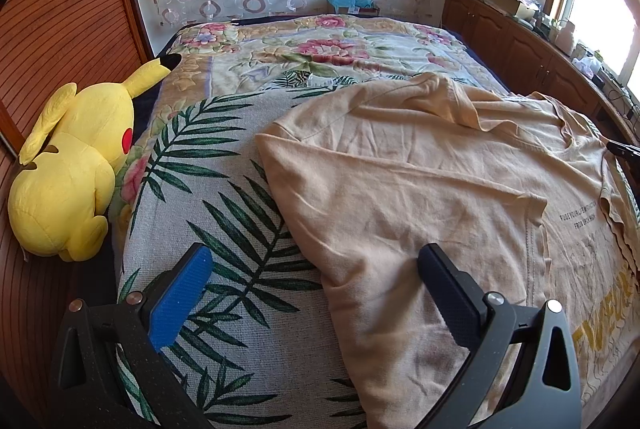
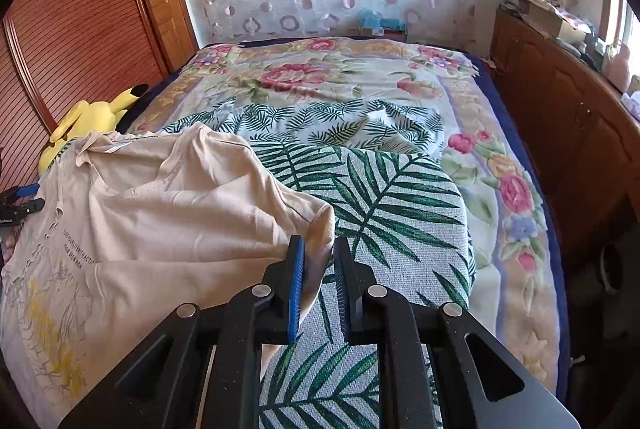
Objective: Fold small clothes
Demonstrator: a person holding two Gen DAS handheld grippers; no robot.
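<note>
beige t-shirt point(image 2: 168, 213) sleeve edge between right gripper point(image 2: 318, 257) pads

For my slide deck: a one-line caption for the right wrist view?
Right gripper pinching the beige T-shirt's sleeve edge over a palm-leaf blanket.

Small print on shirt point(image 1: 420, 169), perhaps illegible

Black angular gripper frames, silver rivets, blue ribbed fingers point(image 2: 296, 289).
</note>
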